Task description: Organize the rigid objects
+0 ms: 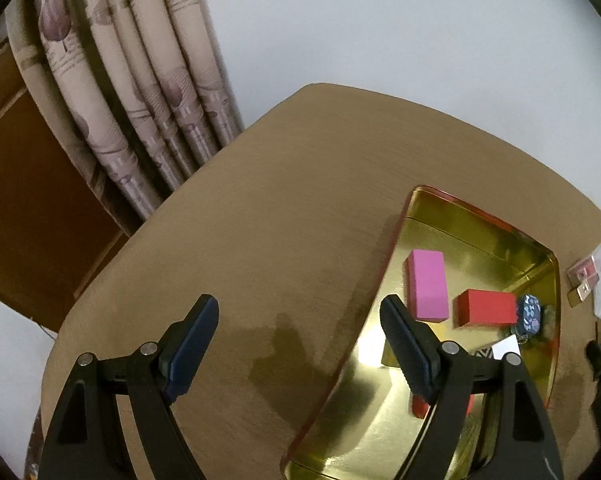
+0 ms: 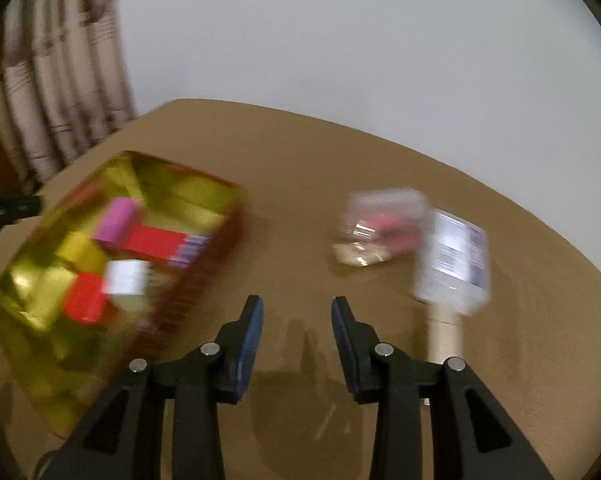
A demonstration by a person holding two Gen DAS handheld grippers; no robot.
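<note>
round tan wooden table (image 2: 300, 184) carries a gold metal tin with red walls (image 1: 476, 236). right of that tin lies a clear plastic packet (image 2: 380, 220); right gripper (image 2: 296, 320), jaws apart and empty, should centre over it. left gripper (image 1: 300, 320) gapes empty beside the tin.

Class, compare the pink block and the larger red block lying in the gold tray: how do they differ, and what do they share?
Colour: the pink block is pink, the red block red. Direction: in the left wrist view the pink block's long side runs away from the camera, the red block's across. Position: the pink block lies nearer the tray's left wall, the red block further right. Both are plain rectangular blocks lying flat in the gold tray.
</note>
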